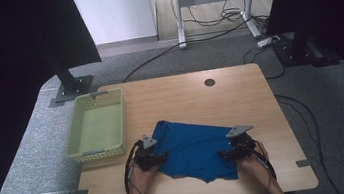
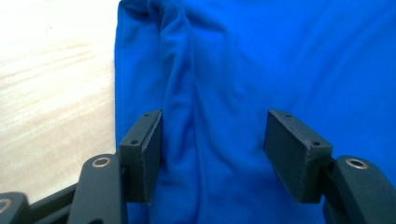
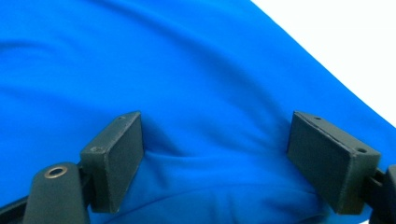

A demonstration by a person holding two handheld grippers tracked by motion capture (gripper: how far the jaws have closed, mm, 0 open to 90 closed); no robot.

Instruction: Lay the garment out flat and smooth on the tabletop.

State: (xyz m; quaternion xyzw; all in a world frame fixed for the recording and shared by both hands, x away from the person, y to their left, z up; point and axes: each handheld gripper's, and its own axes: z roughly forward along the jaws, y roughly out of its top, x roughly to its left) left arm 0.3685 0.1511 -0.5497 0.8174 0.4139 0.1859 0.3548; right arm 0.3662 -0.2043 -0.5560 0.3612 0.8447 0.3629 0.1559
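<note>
Blue cloth (image 1: 194, 149) spread flat, a little rumpled, on the near half of the wooden table (image 1: 240, 93), somewhat skewed to the table's edges, its near hem close to the near edge and one corner pointing toward the far left. Ragged along the near hem, with a small dip in the middle.

Left gripper (image 1: 155, 158) at the cloth's left edge, held in the left hand (image 1: 141, 177) coming up from the near edge. Seen in the left gripper view, jaws standing partly apart over the cloth (image 2: 243, 70), a long fold of fabric running up between them beside the left pad; bare table wood (image 2: 51, 79) off to the left. Pads resting on or just above the fabric, not pinched on it.

Right gripper (image 1: 228, 154) at the cloth's right end, near the near right corner of the cloth, held in the right hand (image 1: 254, 164). Seen in the right gripper view, jaws spread wide, a low ridge of cloth (image 3: 187, 84) bunched between them but no pad squeezing it.

Pale green basket (image 1: 75, 135) on the left side of the table, against its left edge, just beside the cloth's far left corner without touching it. Dark round hole (image 1: 209, 82) near the far edge of the table.
</note>
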